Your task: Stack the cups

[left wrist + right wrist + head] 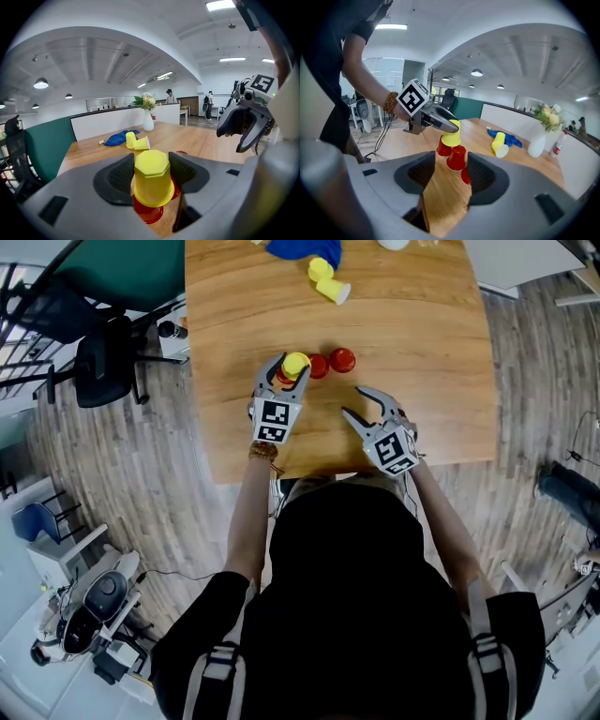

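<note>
Right gripper [352,400] sits nearest, over the near part of the wooden counter [441,381]. Its jaws are spread, with only bare counter between them. Left gripper [292,362] is just beyond and to the left, jaws pinching an upside-down yellow cup [152,176] by its sides. That cup sits over the left red cup [147,213], its rim overlapping the red cup's top and slightly tilted; can't tell if it is fully seated. The red cup is first in a short row, with the middle red cup [319,365] and the right red cup [342,359] just beside it, both upside-down on the counter. Well apart at the far end, two more yellow cups [328,279] lie on their sides, touching, next to a blue cloth [305,248]. A white vase [148,121] with flowers stands past them.
</note>
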`<state>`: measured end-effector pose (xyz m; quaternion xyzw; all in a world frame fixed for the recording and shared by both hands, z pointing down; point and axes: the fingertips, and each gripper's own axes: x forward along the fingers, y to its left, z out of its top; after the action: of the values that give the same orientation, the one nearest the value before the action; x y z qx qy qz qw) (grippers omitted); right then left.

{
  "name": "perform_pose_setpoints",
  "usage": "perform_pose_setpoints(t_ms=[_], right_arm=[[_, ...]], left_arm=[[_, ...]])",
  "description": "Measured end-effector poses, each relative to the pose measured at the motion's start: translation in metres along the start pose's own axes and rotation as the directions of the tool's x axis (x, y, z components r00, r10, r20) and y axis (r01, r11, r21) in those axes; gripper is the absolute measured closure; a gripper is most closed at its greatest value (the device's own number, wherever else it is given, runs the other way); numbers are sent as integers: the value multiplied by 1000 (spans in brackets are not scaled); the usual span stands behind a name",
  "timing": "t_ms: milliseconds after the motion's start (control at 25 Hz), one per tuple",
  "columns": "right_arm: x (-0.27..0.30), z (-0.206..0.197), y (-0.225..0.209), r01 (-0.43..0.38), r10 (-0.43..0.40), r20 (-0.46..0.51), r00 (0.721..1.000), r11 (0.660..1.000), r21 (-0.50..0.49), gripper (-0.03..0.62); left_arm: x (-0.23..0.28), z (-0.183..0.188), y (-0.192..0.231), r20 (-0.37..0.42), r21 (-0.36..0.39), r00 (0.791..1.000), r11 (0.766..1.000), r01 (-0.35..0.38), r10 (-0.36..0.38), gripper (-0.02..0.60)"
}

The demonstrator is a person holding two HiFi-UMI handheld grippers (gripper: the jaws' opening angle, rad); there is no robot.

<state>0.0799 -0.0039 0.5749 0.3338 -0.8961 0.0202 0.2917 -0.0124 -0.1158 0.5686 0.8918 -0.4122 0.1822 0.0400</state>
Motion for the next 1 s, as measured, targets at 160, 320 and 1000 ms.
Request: perform_pose_setpoints(t_ms=[160, 320, 1000], right_arm=[[2, 0, -2, 2, -2, -4, 1000, 1000, 1, 368], [4, 0, -2, 3, -3, -7, 1000, 1000, 3, 368], [49, -5, -132, 70, -65, -50, 997, 991, 110, 358]], left_arm=[[5, -5, -3, -14, 20, 1000, 1000, 4, -3, 328], [5, -6, -2, -3, 1, 1000, 1000, 6, -6, 328], [-44, 38, 19, 141, -138, 986, 988, -68, 88, 313]])
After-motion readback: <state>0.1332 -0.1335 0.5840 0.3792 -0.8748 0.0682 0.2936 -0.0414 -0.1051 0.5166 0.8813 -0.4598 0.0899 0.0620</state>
